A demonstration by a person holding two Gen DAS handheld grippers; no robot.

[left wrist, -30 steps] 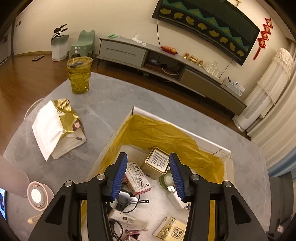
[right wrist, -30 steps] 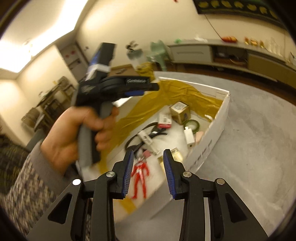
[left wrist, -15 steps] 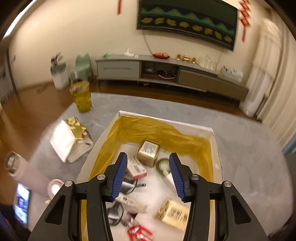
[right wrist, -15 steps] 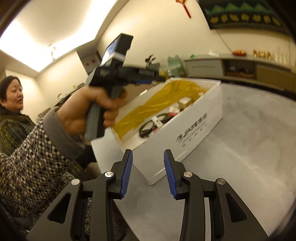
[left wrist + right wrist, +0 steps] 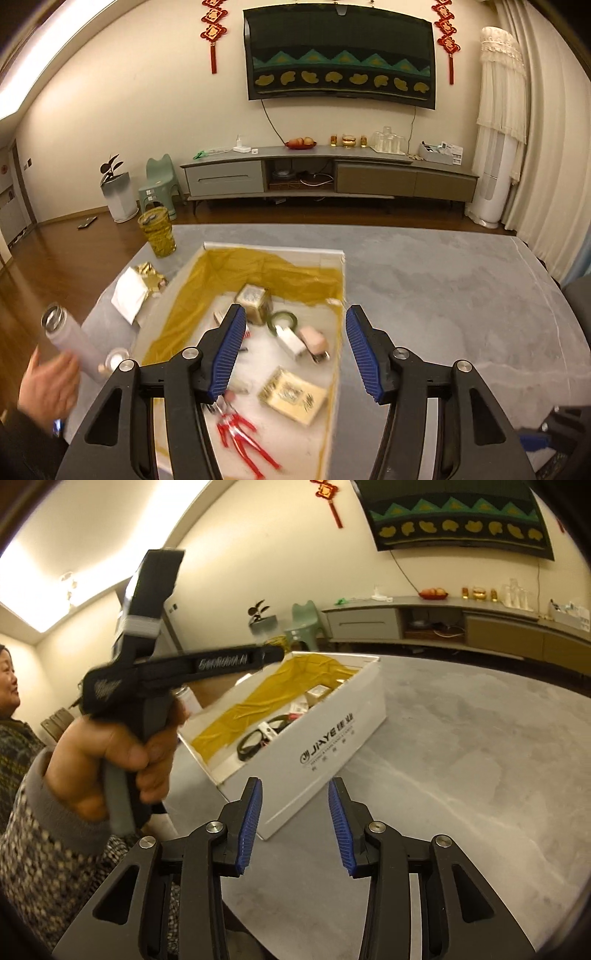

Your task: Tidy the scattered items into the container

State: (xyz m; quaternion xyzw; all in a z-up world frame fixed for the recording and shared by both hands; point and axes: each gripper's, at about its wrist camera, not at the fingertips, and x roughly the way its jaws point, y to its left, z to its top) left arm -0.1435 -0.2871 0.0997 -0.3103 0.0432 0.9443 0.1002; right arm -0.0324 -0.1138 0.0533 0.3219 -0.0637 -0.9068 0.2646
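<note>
White box (image 5: 341,295) holds toys, tins — left gripper (image 5: 295,354) and right gripper (image 5: 295,825) gaping, empty.

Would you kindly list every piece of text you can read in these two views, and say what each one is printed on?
"JiAYE": on the outer side wall of the white box, beside a round logo.
Smaller lines under that brand: too small to read.
Raised lettering on the left gripper's black bar: blurred, unreadable.
Labels on the gold tin and flat gold packet: blurred, unreadable.

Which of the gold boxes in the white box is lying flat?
The flat gold box, nearest the left gripper beside the red figure. The other, the gold tin, stands upright further back by the green tape ring.
</note>
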